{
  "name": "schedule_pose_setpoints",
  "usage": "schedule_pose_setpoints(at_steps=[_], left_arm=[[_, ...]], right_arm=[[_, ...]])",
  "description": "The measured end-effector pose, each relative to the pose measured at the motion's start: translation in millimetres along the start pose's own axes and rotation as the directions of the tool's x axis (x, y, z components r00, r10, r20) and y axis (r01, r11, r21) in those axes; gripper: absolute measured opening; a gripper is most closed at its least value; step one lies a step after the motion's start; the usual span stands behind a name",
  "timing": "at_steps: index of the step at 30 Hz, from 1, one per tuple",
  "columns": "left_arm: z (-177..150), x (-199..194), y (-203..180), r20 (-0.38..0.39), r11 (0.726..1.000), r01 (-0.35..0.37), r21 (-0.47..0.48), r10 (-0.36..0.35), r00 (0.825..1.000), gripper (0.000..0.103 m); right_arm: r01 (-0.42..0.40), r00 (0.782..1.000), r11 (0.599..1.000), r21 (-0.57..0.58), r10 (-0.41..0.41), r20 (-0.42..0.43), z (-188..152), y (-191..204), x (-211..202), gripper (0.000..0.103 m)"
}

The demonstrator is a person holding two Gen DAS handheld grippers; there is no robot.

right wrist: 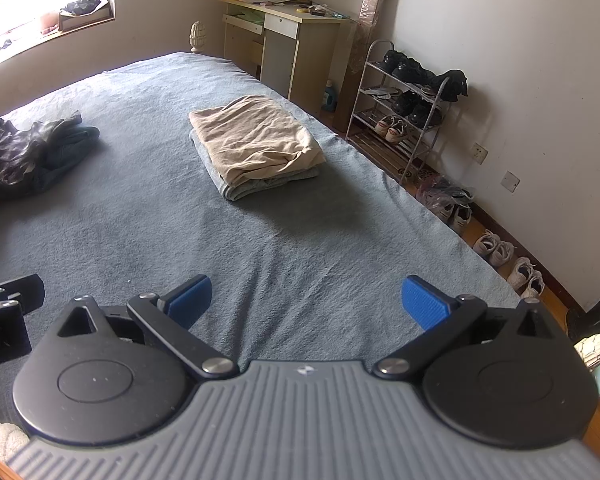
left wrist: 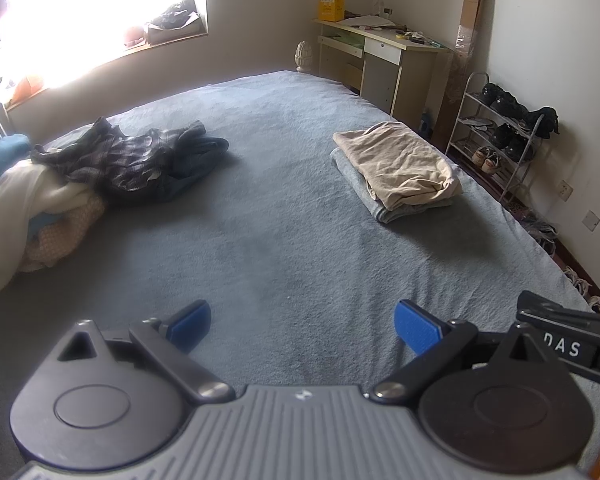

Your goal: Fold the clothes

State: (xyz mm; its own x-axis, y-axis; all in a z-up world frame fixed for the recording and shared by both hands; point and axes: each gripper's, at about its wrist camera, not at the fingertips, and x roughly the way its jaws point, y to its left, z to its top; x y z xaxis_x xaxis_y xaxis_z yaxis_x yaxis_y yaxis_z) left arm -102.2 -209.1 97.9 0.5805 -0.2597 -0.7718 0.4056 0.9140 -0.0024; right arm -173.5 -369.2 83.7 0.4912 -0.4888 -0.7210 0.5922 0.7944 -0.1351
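My left claw (left wrist: 302, 322) hangs released over the near edge of the grey-blue blanketed bed (left wrist: 284, 208), blue pads spread with nothing between them. My right claw (right wrist: 306, 300) is spread wide just the same, holding nothing. Toward the bed's right edge I see a folded beige garment (right wrist: 254, 138) stacked on a folded grey one (right wrist: 236, 190). By the far left edge lies a crumpled dark plaid shirt (left wrist: 112, 156) on a rumpled pile
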Motion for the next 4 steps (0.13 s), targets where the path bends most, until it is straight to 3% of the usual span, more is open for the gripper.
schedule_pose_setpoints(at_steps=[4], left_arm=[[0.4,1.7,0.6,0.0,1.0,0.0,-0.001,0.0,1.0,0.099]], right_arm=[[-0.001,1.0,1.0,0.001,0.001,-0.002,-0.6,-0.3,0.4,0.102]])
